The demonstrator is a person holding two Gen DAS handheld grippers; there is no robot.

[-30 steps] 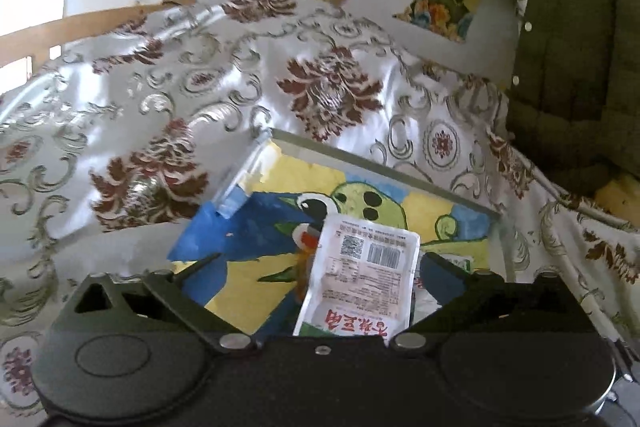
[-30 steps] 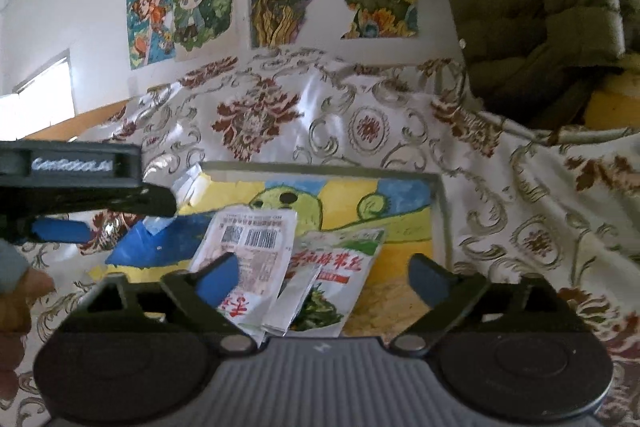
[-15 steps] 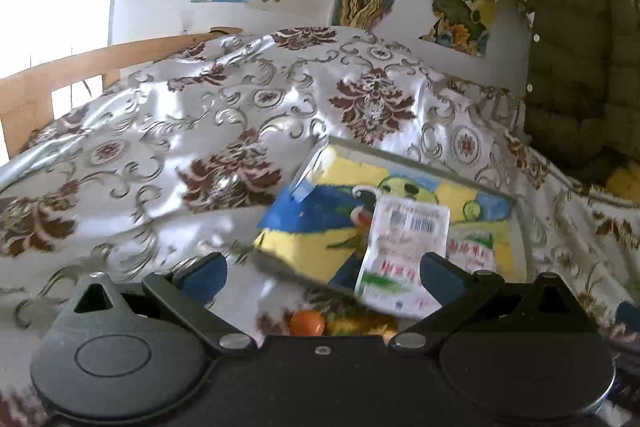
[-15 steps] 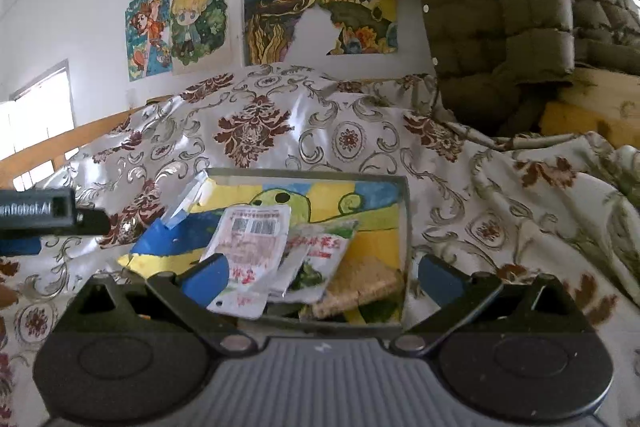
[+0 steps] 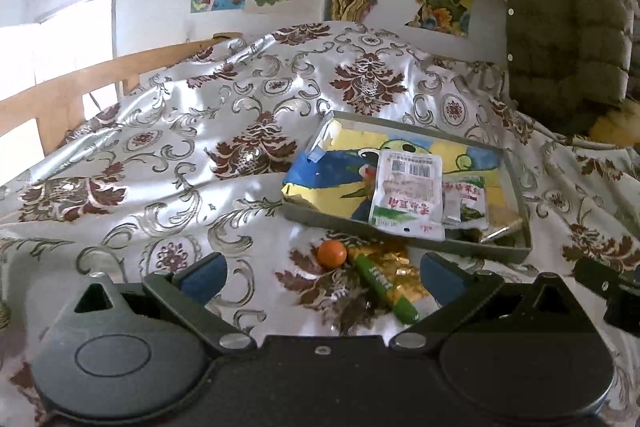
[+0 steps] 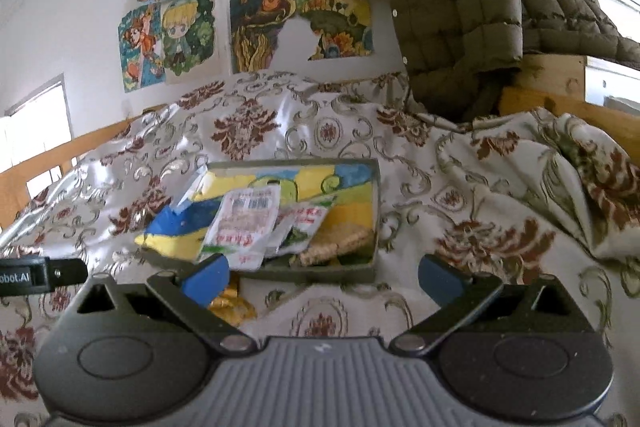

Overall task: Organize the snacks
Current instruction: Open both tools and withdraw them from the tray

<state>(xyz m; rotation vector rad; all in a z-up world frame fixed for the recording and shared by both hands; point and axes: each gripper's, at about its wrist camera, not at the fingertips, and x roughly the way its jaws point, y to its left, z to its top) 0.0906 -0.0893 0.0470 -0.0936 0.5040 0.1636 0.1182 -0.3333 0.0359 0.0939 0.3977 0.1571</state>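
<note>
Fingers of the left gripper [image 5: 322, 275] stood spread and empty above a green snack stick [image 5: 386, 287], an orange ball candy [image 5: 331, 254] and a gold foil wrapper [image 5: 400, 269] on the bedspread [image 5: 180, 147], just before the tray [image 5: 516, 179]. Right gripper [image 6: 322, 273] likewise gaped, holding nothing. The stick looked light, stiff and slick; pinching it mid-length across its narrow width seemed best. White sachets [image 5: 408, 195] lay in the tray.
</note>
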